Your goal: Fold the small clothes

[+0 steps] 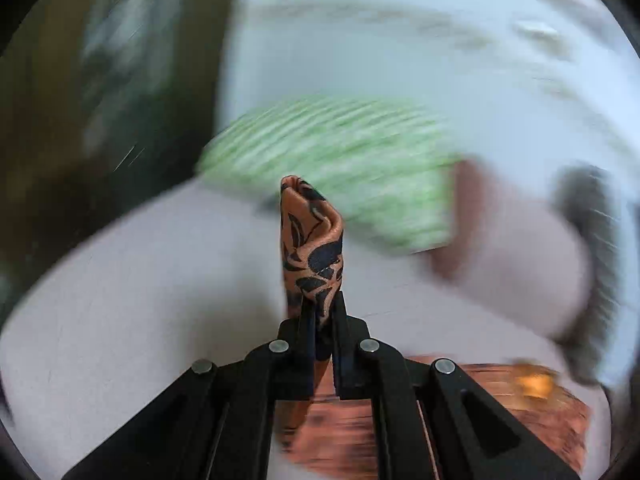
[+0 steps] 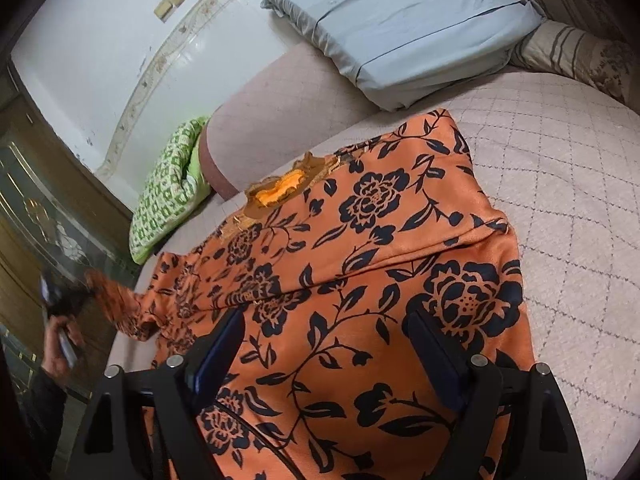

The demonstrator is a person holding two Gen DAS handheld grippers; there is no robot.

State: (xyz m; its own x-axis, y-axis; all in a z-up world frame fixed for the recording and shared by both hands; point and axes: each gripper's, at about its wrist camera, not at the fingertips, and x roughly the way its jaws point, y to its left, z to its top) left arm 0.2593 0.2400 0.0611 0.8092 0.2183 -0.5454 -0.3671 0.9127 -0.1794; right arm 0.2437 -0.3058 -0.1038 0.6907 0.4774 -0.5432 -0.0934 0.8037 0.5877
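An orange garment (image 2: 360, 264) with black flowers lies spread on the pink quilted bed (image 2: 568, 184), its yellow-lined collar (image 2: 280, 192) pointing to the far left. My right gripper (image 2: 326, 320) hovers just over the garment's lower half, jaws wide apart, nothing pinched between them. My left gripper (image 1: 322, 308) is shut on a bunched fold of the same orange fabric (image 1: 312, 240), which sticks up between its fingers. In the right wrist view the left gripper (image 2: 60, 300) shows blurred at the far left, held by a hand, with the garment's sleeve end (image 2: 104, 284) in it.
A green patterned blanket (image 2: 168, 196) lies at the bed's left edge, also blurred in the left wrist view (image 1: 340, 160). A blue-grey pillow (image 2: 400, 28) and a striped pillow (image 2: 580, 52) sit at the head. A wooden glass-fronted cabinet (image 2: 40, 208) stands left of the bed.
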